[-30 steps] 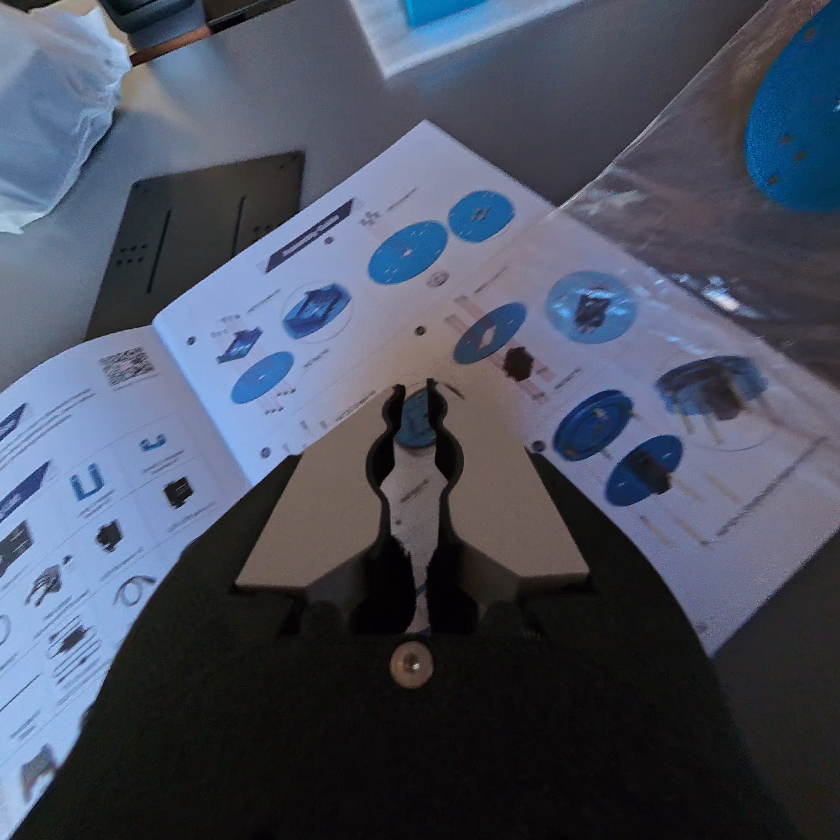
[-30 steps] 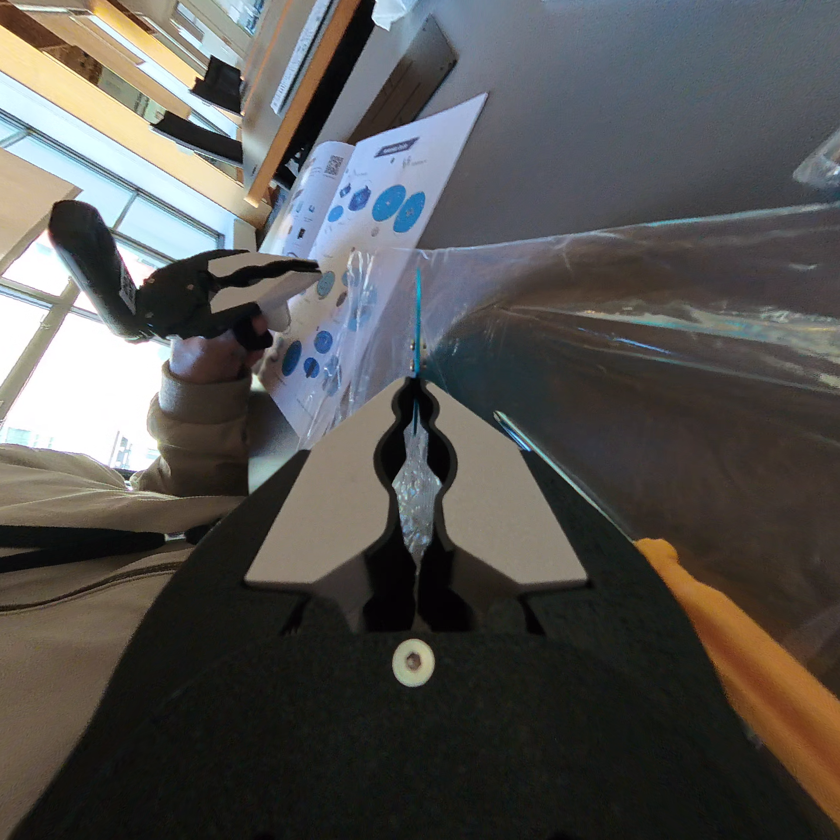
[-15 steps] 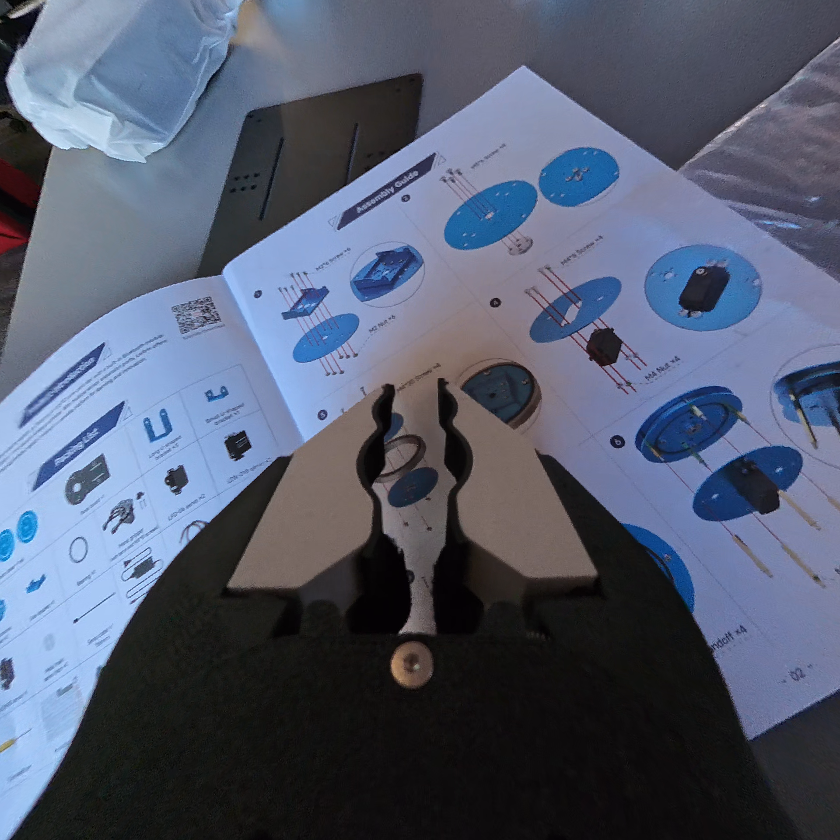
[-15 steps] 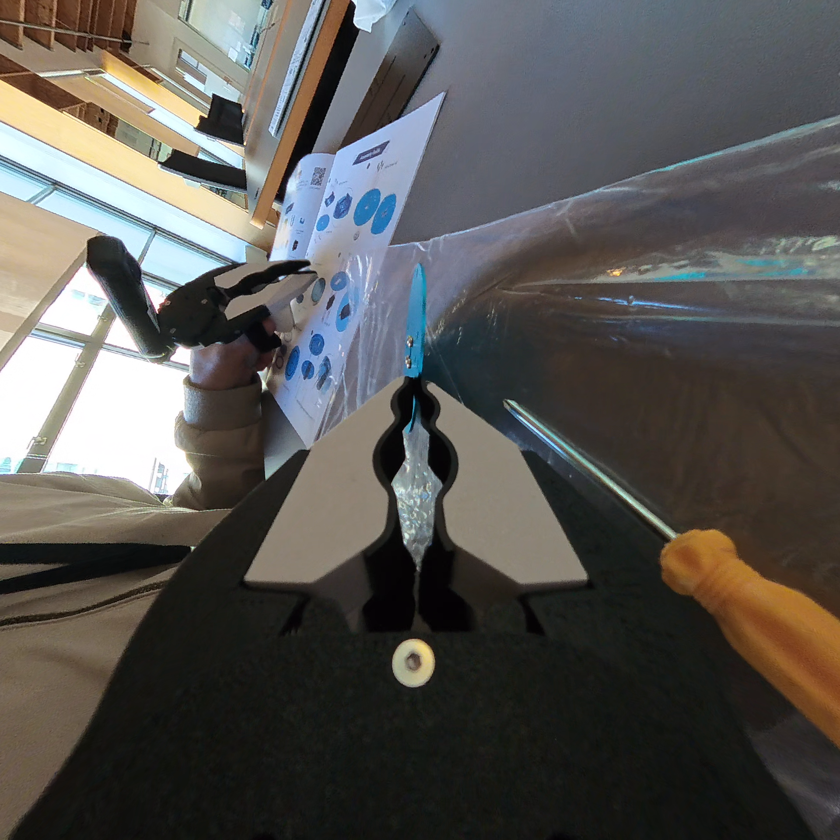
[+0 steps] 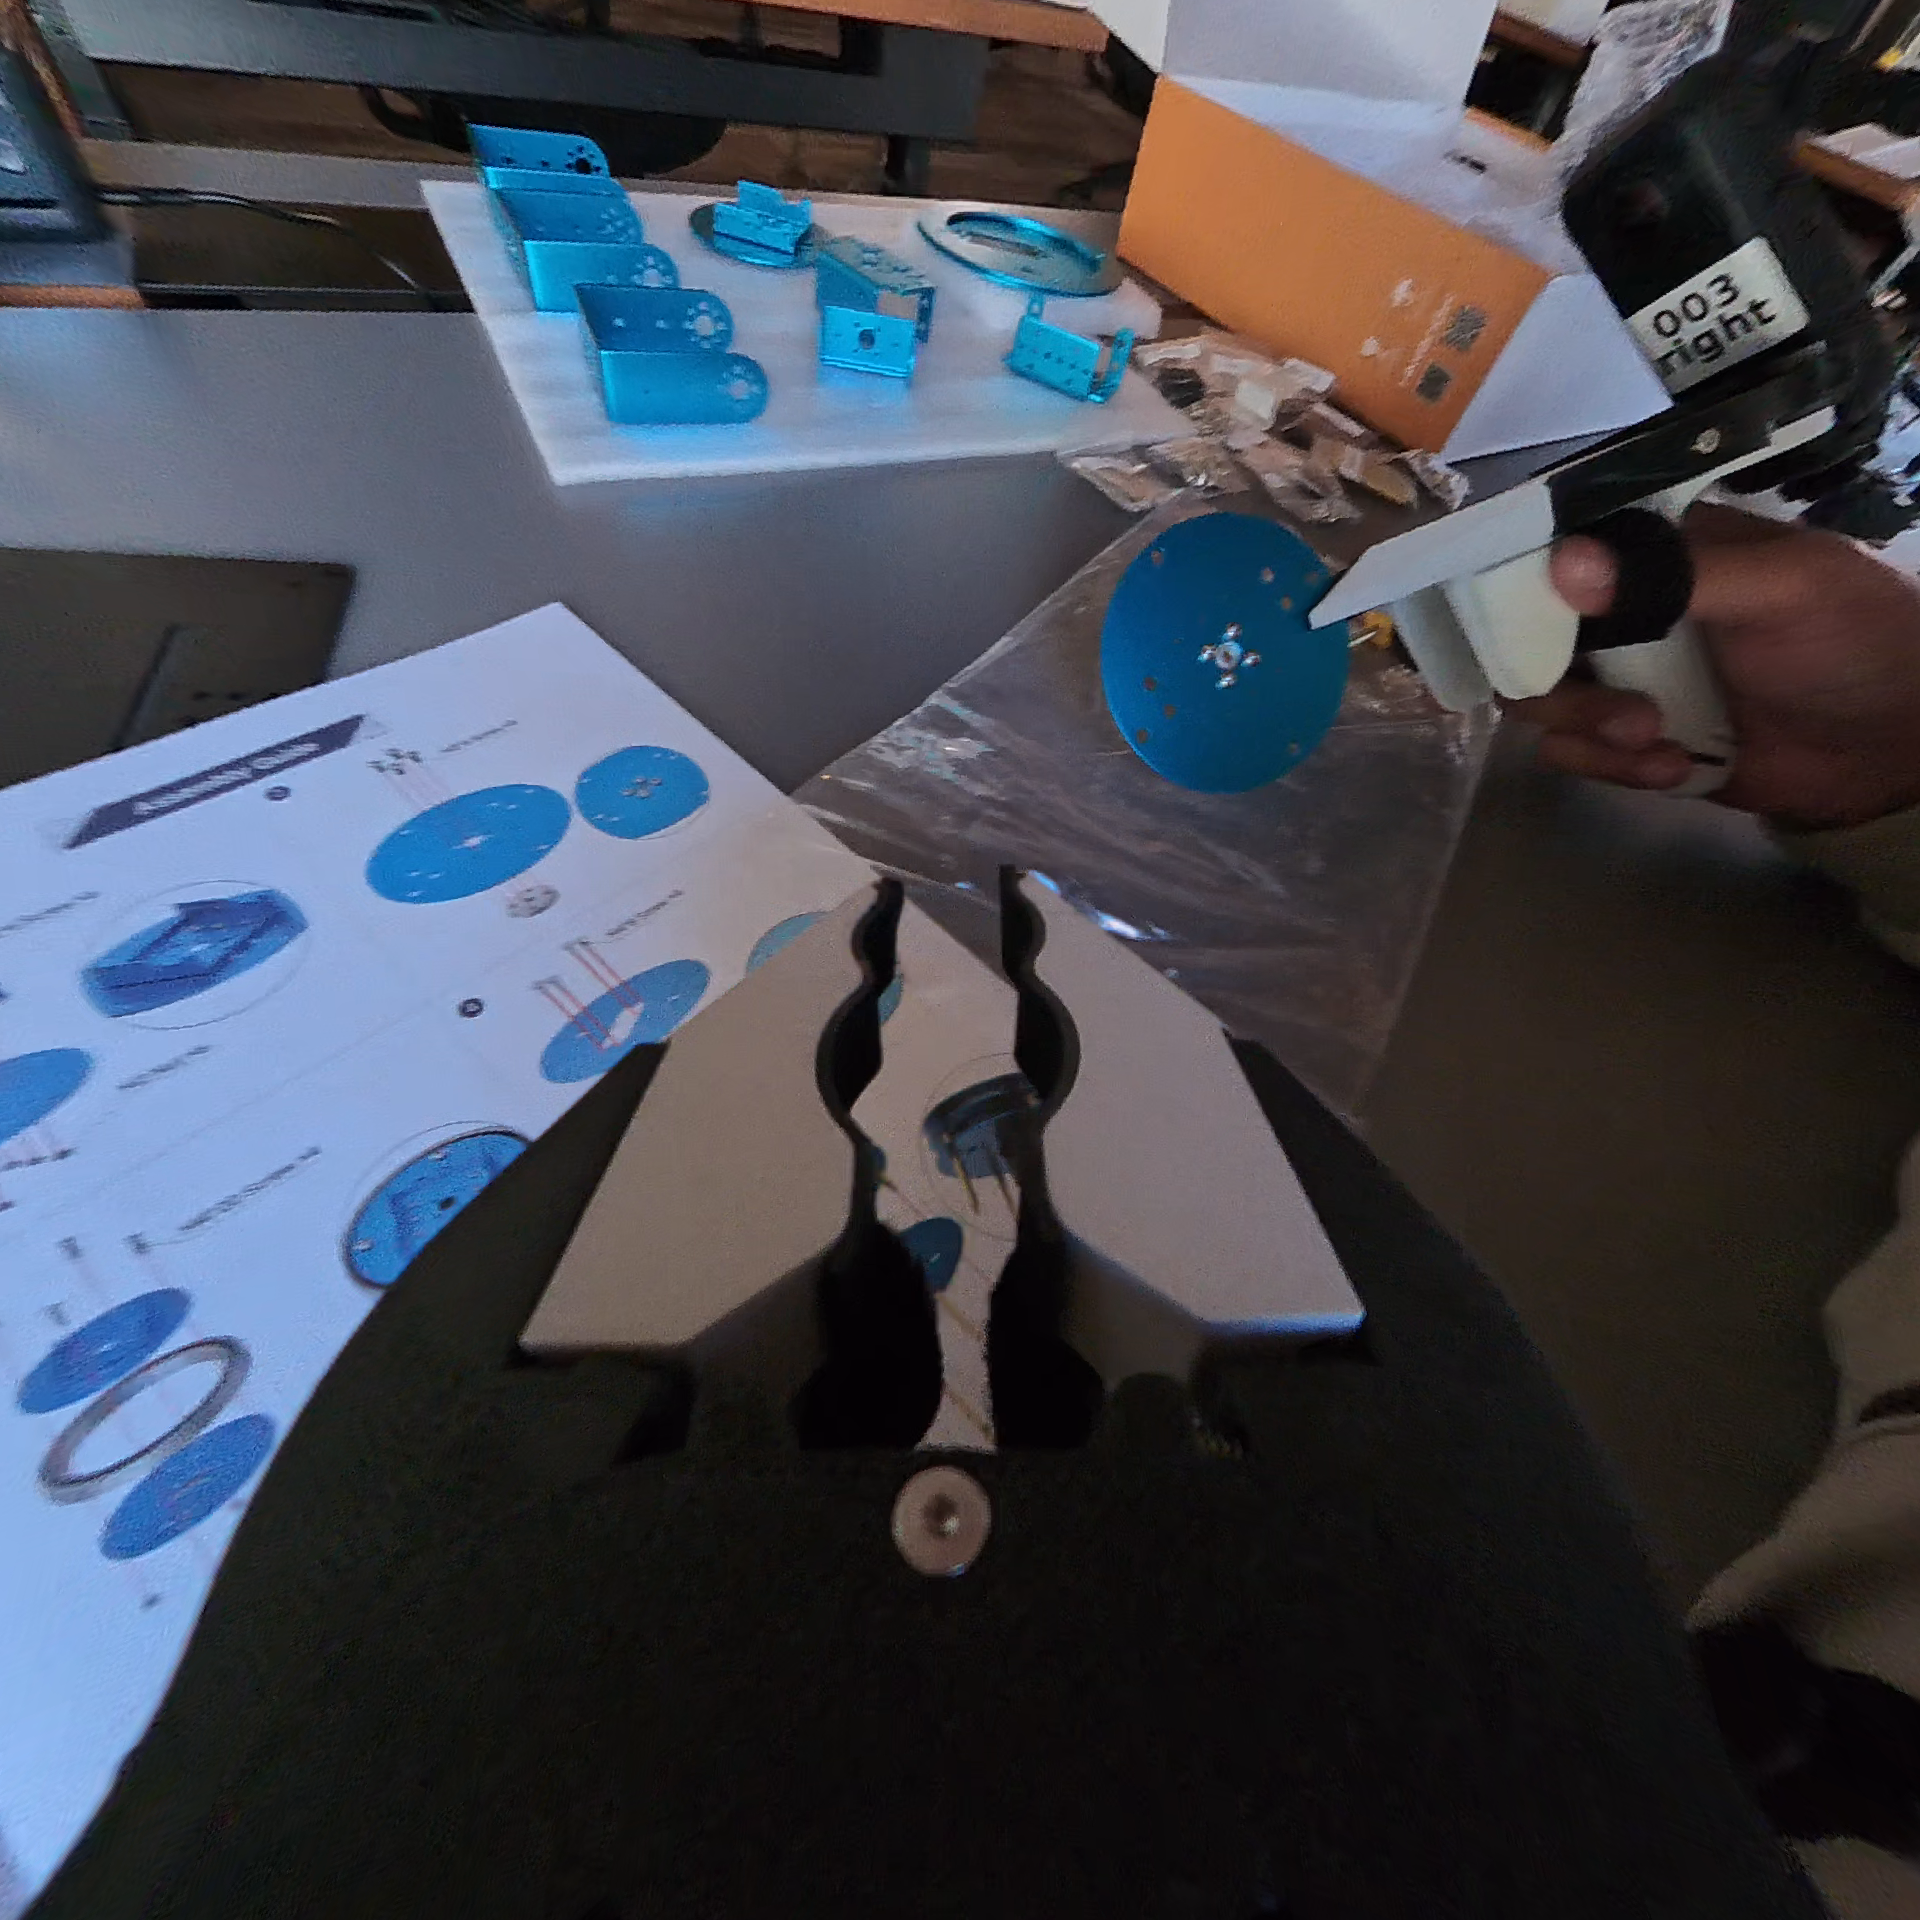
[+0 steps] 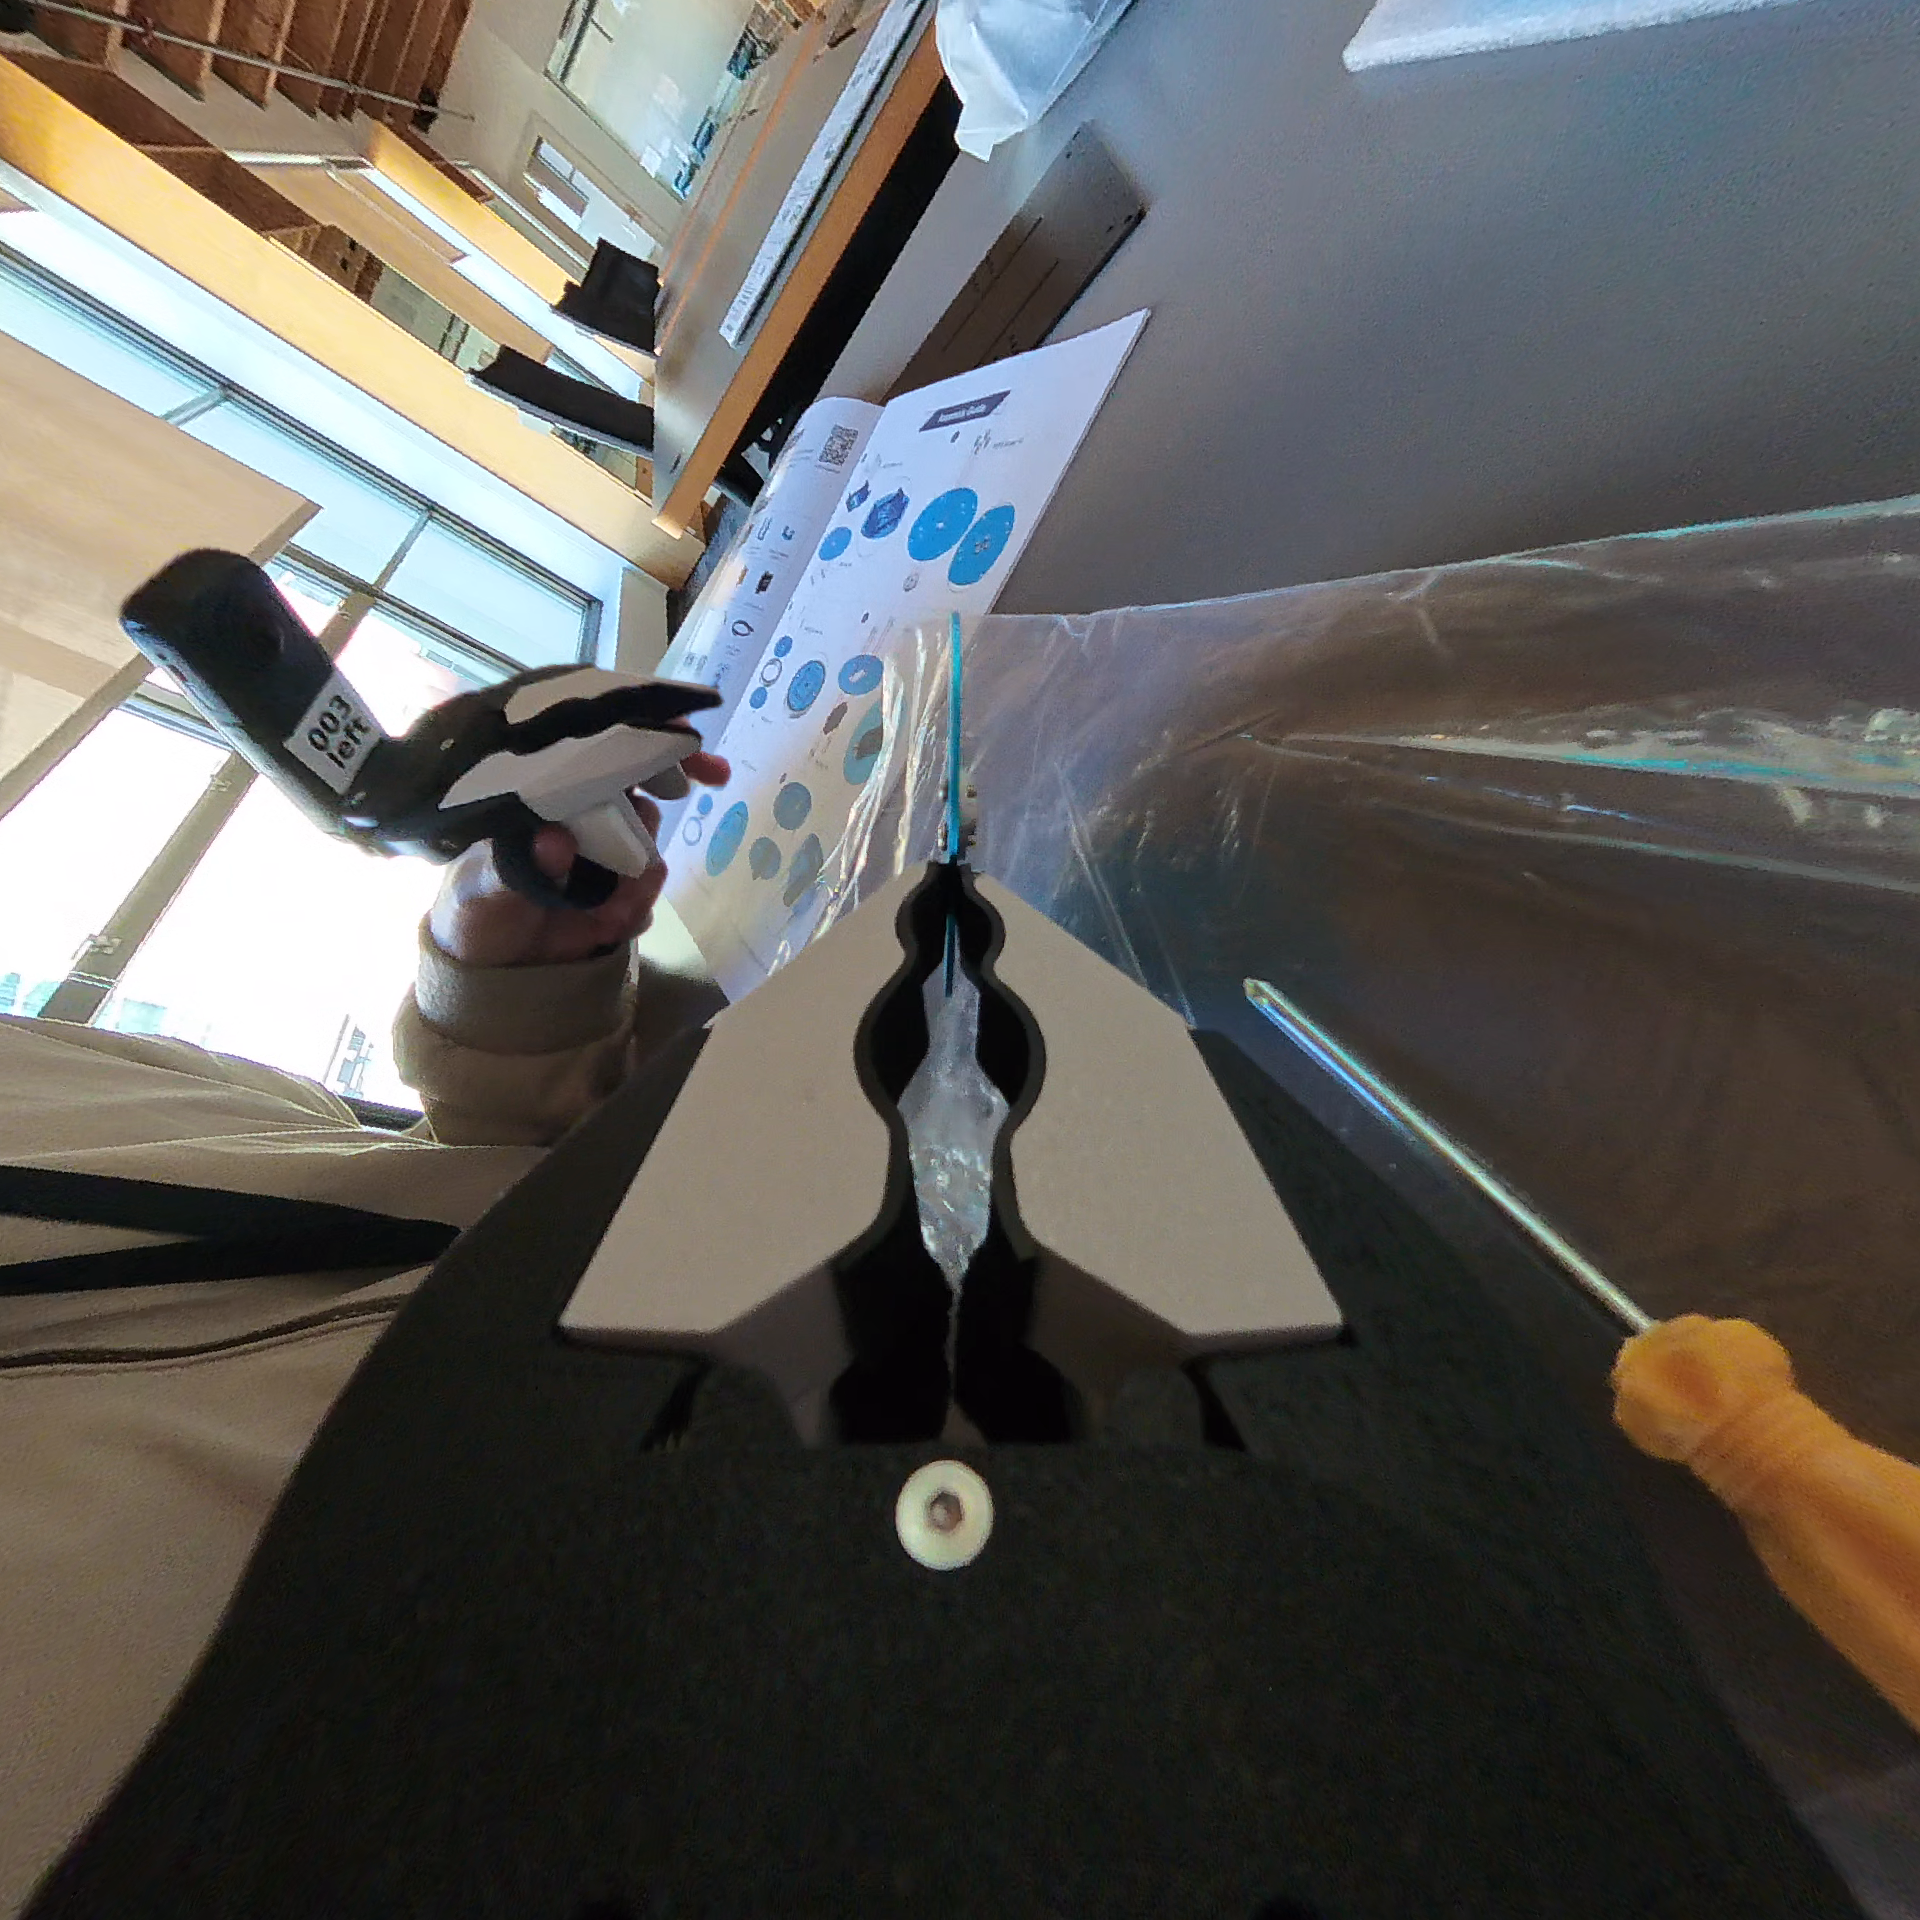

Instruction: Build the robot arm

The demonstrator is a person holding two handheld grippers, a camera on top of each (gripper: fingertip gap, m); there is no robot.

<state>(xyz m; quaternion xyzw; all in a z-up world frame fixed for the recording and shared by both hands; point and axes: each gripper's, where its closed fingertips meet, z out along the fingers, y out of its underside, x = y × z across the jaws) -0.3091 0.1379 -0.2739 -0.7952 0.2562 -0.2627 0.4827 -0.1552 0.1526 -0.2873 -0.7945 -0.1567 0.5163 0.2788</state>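
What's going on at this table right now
A person holds a gripper in each hand over a grey table. The right gripper is shut on the edge of a blue disc, holding it up above a clear plastic bag. The left gripper is open and empty, hovering over an open manual. A screwdriver lies on the bag, and blue brackets sit on a white sheet farther back.
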